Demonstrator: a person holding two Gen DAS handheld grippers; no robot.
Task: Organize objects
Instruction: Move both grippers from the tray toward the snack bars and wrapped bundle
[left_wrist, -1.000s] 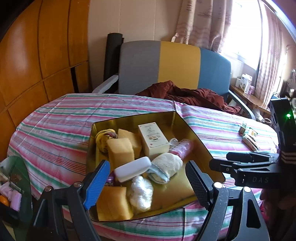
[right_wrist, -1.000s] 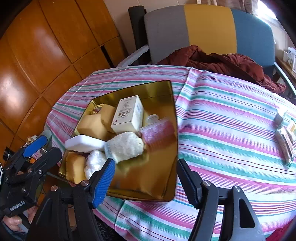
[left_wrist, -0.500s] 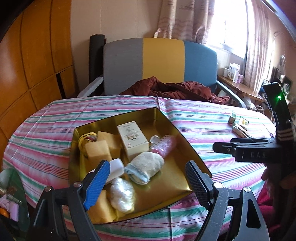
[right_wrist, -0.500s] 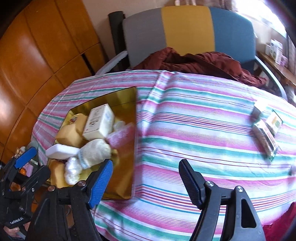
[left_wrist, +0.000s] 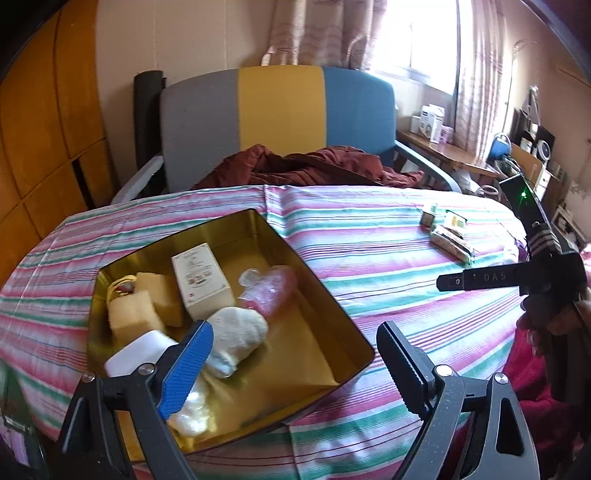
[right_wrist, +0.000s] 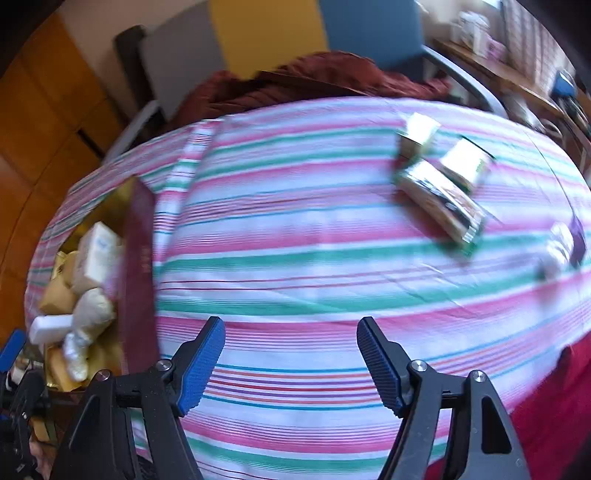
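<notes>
Both tongs agape above striped tablecloth.

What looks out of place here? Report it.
A few small packets lie loose on the striped tablecloth, far from the gold tin where everything else is piled. Both grippers, left and right, are open and empty.

Lighting: daylight, window blown out behind the armchair. Left view sharp; right view motion-blurred. Fisheye bending, dark corners.

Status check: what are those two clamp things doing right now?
Left hand-held gripper open over gold tin. Right hand-held gripper open, empty, facing packets. Nothing between.
</notes>
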